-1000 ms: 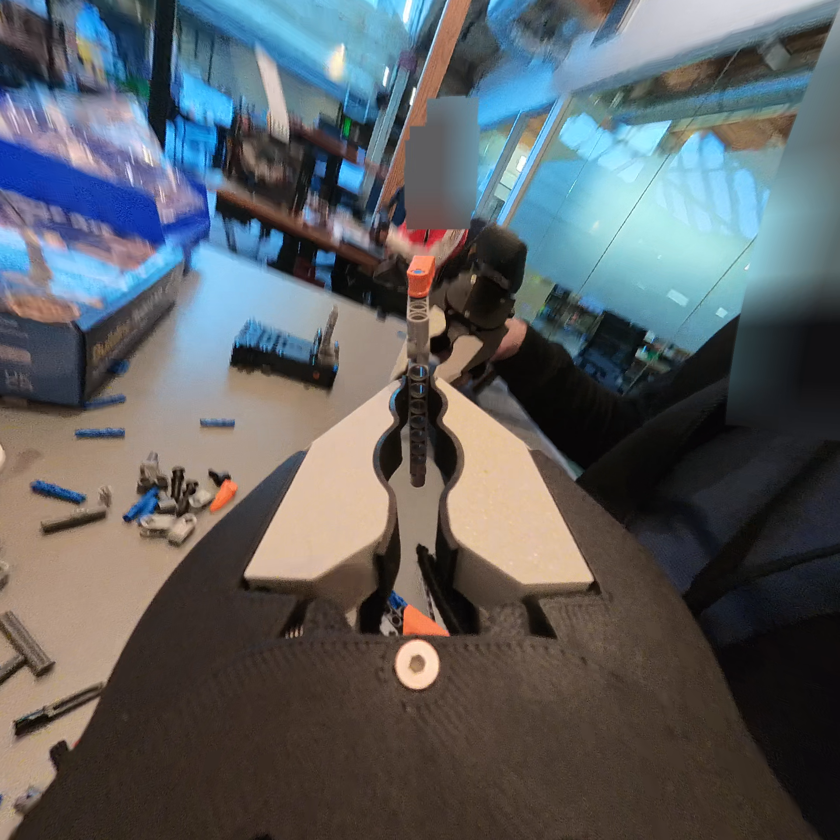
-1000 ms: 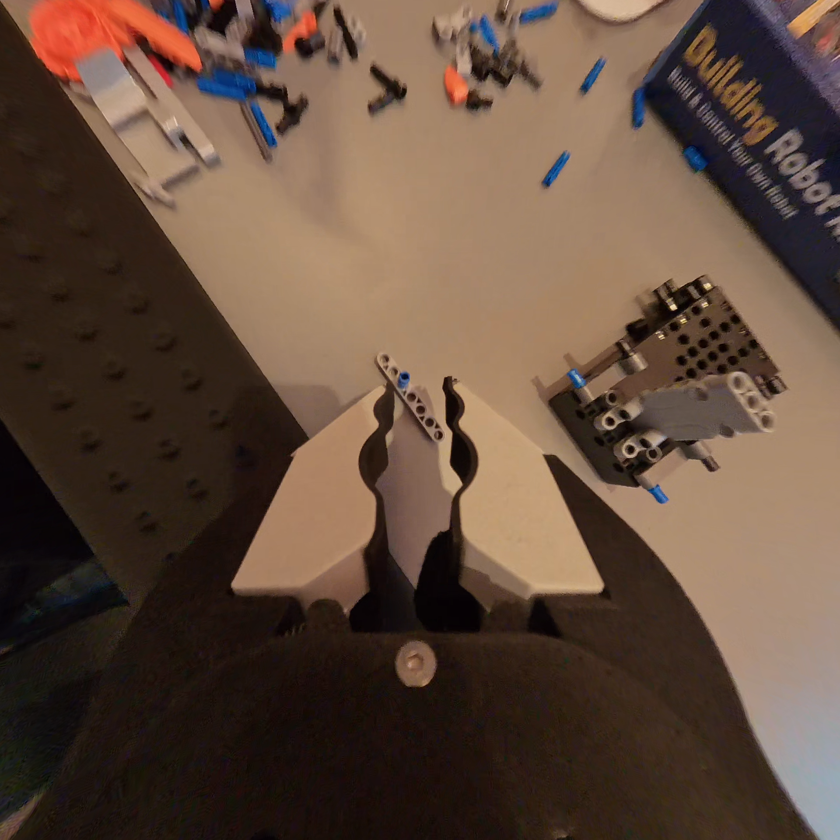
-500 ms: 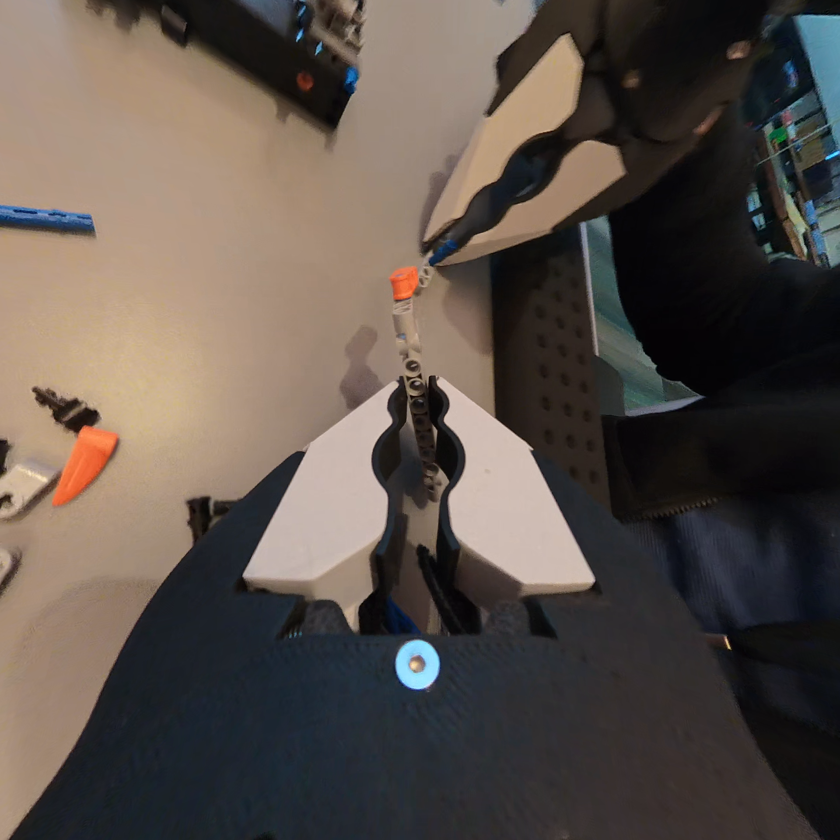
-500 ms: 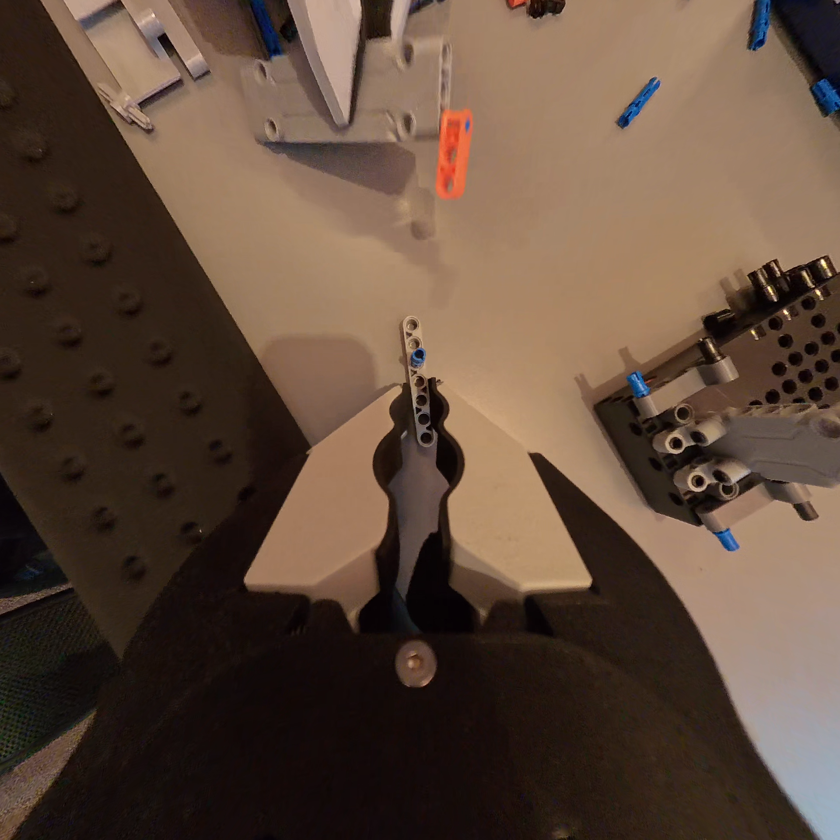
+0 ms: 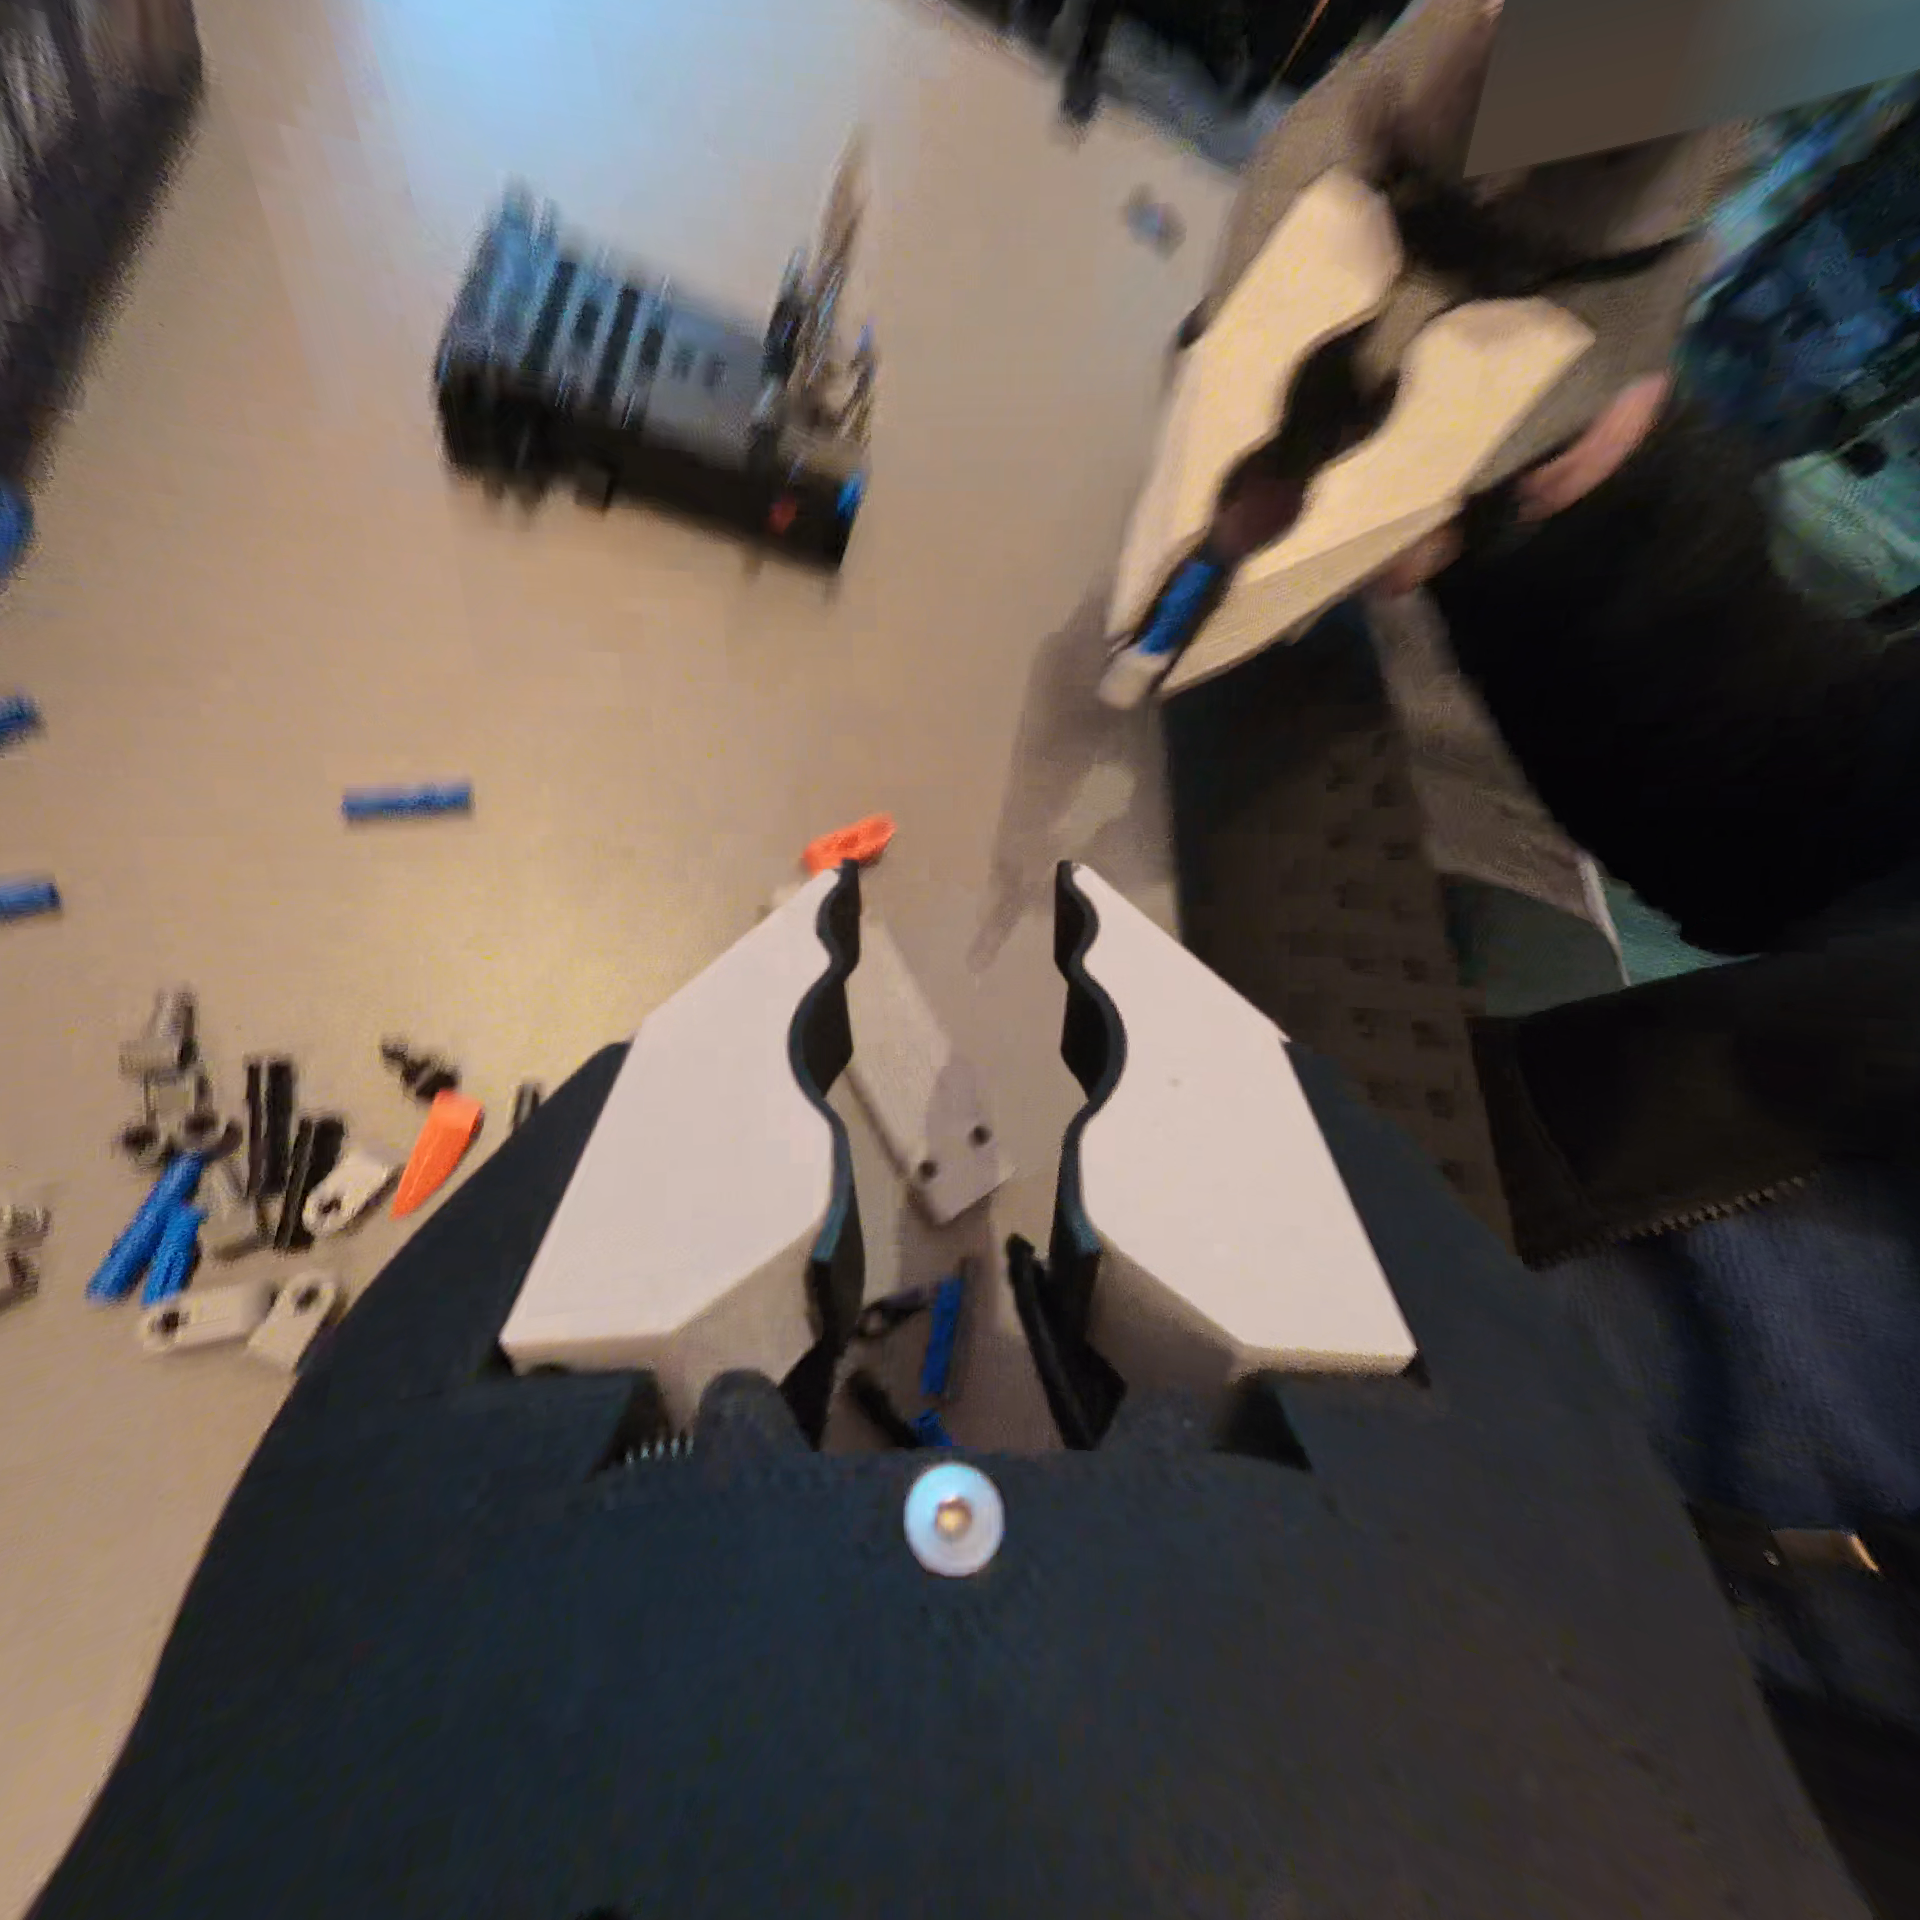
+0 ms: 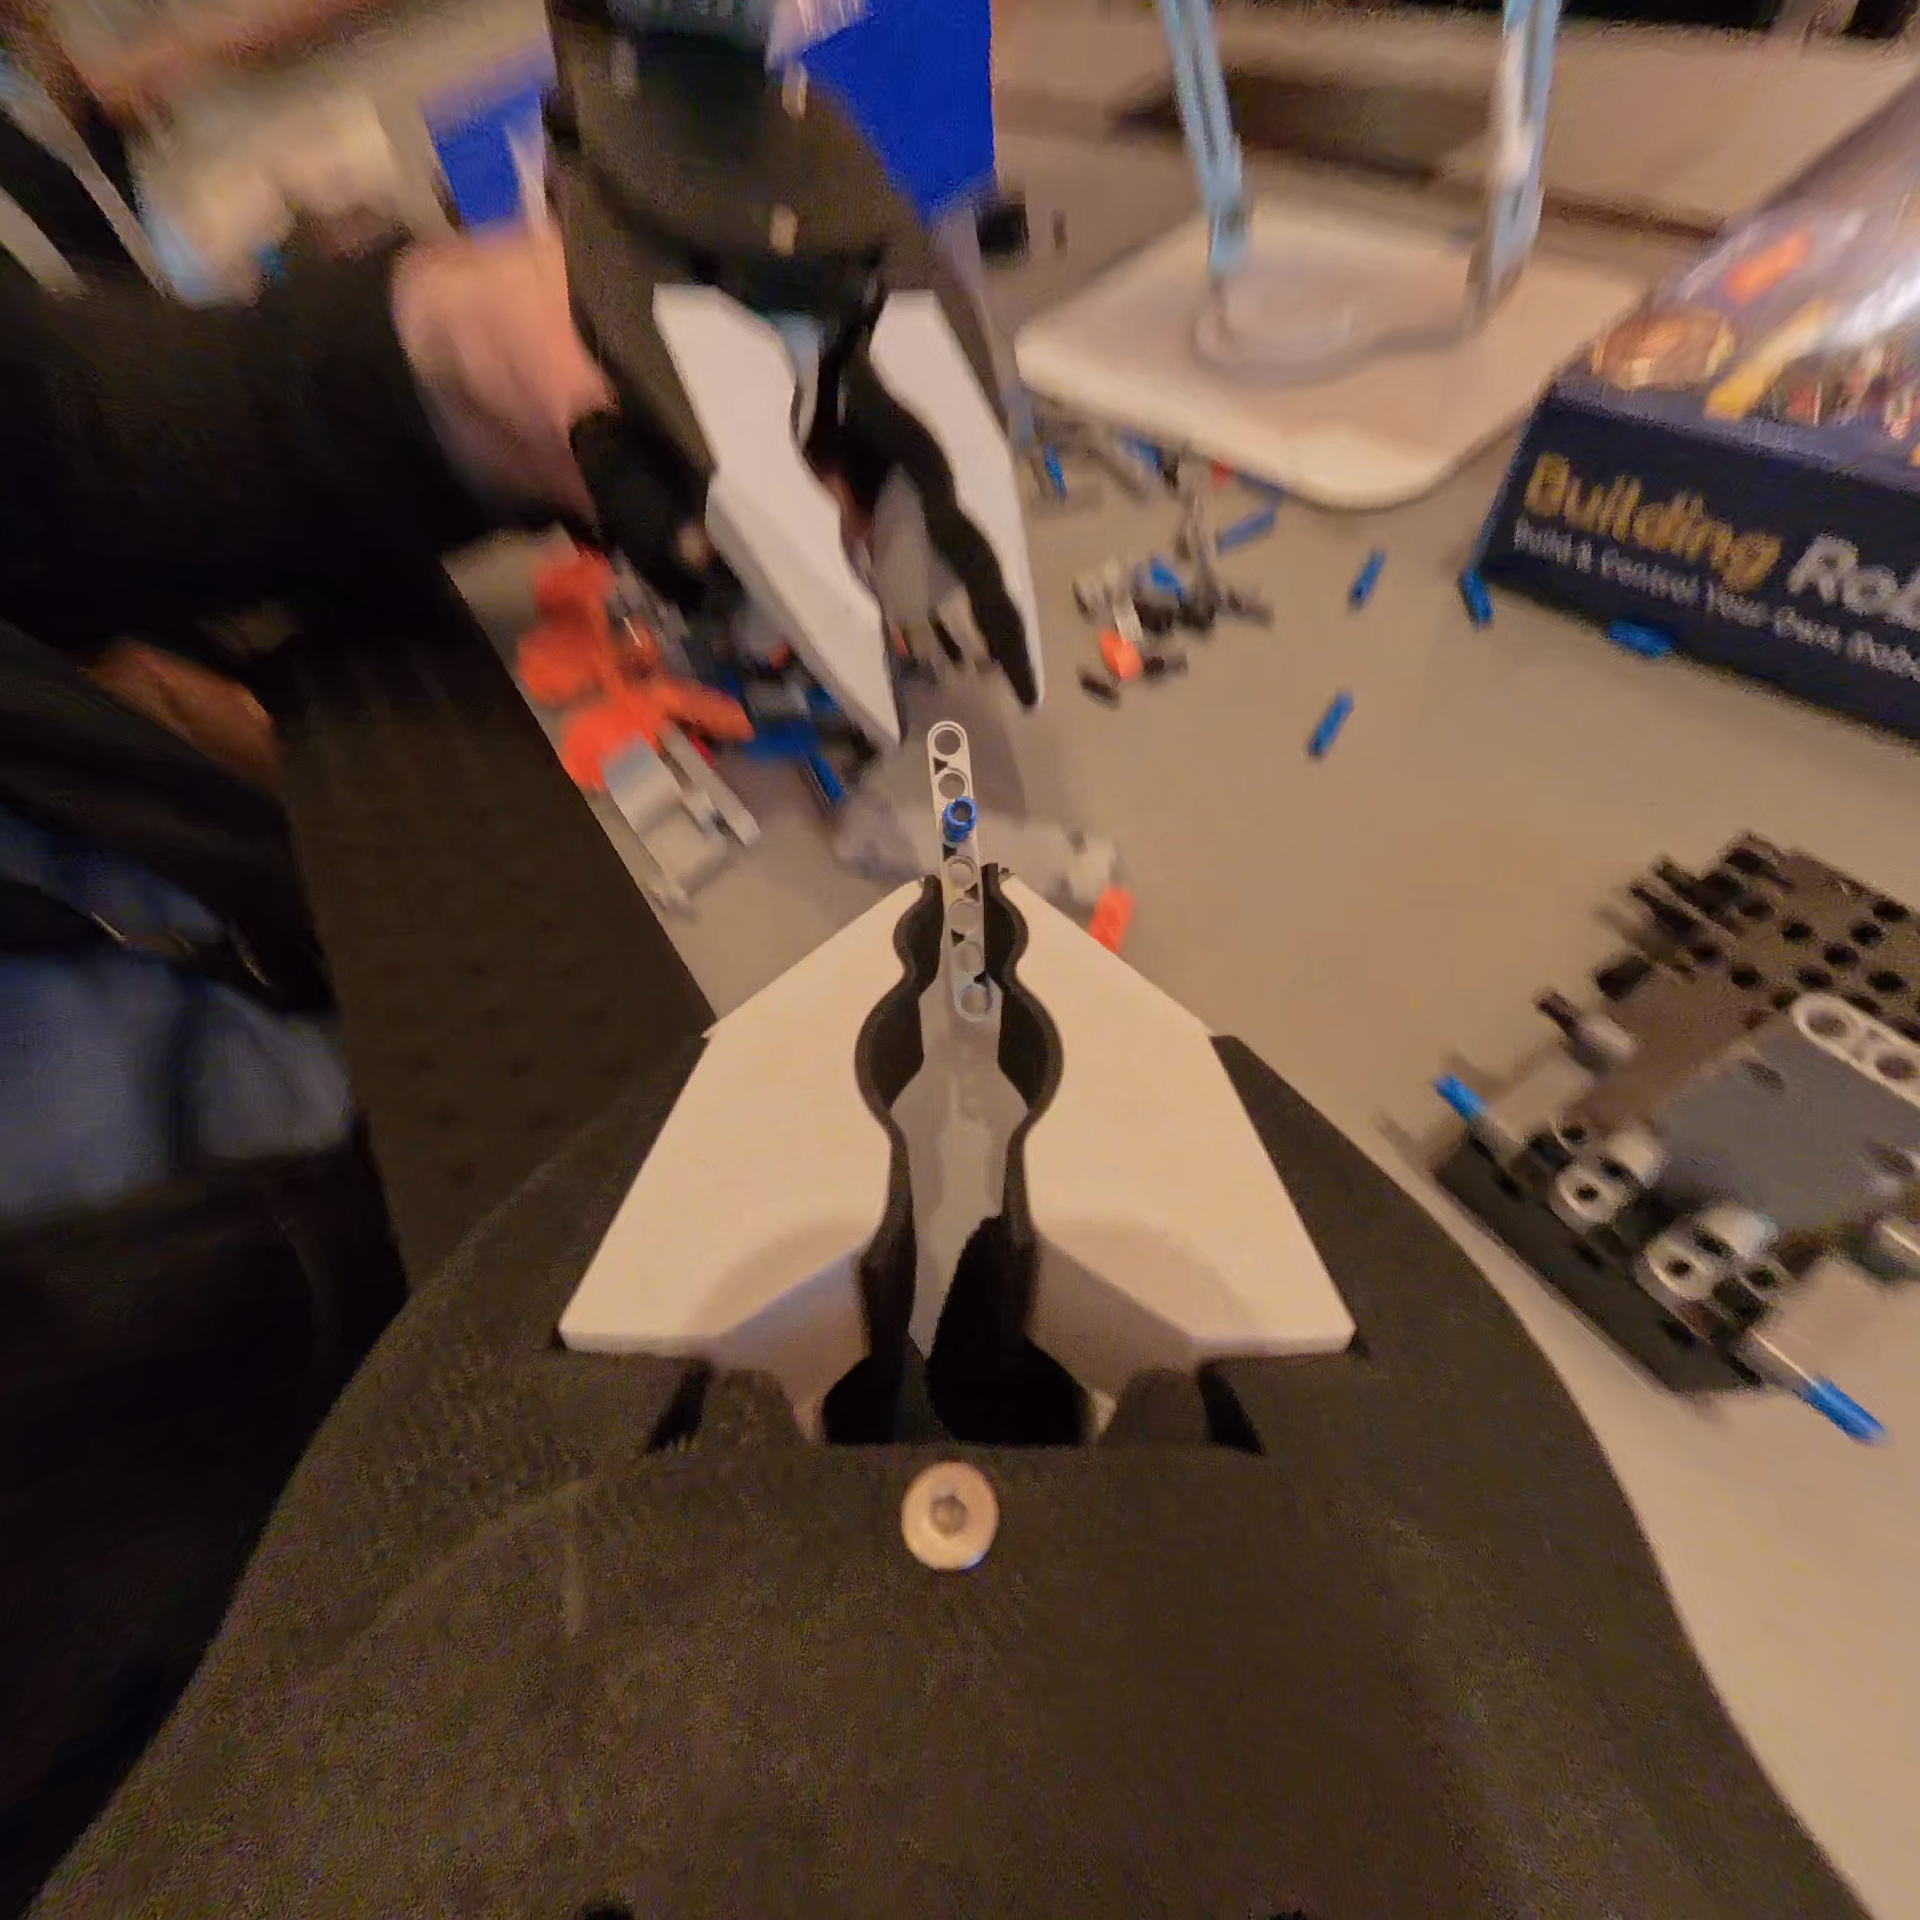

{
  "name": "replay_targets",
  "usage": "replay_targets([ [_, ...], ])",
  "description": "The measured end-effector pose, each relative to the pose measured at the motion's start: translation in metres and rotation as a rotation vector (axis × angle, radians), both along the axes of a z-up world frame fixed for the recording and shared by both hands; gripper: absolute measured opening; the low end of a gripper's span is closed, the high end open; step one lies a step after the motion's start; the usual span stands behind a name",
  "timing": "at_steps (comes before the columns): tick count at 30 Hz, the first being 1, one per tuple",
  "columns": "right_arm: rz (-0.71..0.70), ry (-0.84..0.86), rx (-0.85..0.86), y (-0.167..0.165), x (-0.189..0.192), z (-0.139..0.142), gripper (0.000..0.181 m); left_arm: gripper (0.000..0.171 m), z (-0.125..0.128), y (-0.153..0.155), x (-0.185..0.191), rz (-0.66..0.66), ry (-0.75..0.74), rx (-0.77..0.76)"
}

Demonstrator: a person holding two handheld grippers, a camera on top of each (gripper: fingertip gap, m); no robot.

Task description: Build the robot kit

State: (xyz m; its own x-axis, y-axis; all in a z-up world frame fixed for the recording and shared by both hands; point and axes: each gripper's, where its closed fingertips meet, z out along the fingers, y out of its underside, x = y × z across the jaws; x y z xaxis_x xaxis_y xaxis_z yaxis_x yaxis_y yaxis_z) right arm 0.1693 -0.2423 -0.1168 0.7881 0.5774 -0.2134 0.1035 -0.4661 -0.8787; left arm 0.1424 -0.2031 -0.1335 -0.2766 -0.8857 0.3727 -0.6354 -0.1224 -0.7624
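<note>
While both grippers hang over the grey table (image 6: 1299,831), its biggest things sit at the edges: a blue box (image 6: 1714,540) at upper right of the right wrist view and a black block (image 6: 1704,1174) of studded parts at right. A loose pile (image 5: 239,1184) of small parts lies at left of the left wrist view. Spread wide and empty, the left gripper (image 5: 956,894) hovers just above a grey plate (image 5: 914,1081) with an orange piece (image 5: 847,840) at its far end. Clamped narrow, the right gripper (image 6: 961,894) pinches a thin grey beam (image 6: 956,862) by its lower end, so the blue pin (image 6: 958,818) stays clear above the fingertips
</note>
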Motion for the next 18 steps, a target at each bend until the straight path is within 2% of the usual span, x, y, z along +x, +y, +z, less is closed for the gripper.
replay_targets([
  [2,0.006,0.147,0.067,0.005,-0.011,0.023,0.006,0.03,0.03,-0.015,-0.001,-0.02,-0.146,-0.02],
  [4,0.033,0.22,0.094,0.008,-0.023,0.035,0.006,0.019,0.056,-0.026,-0.003,-0.03,-0.288,-0.05],
  [6,0.066,0.257,0.108,0.01,-0.035,0.042,0.005,0.012,0.07,-0.03,-0.006,-0.03,-0.363,-0.074],
  [11,0.095,0.293,0.12,0.013,-0.049,0.053,0.005,0.006,0.082,-0.027,-0.014,-0.03,-0.422,-0.103],
  [14,0.081,0.305,0.133,0.015,-0.051,0.058,0.005,0.007,0.087,-0.023,-0.016,-0.019,-0.455,-0.157],
  [16,0.08,0.331,0.143,0.016,-0.054,0.063,0.005,0.011,0.095,-0.025,-0.021,-0.042,-0.495,-0.247],
  [18,0.075,0.353,0.155,0.018,-0.057,0.068,0.005,0.011,0.093,-0.027,-0.021,-0.047,-0.486,-0.244],
])
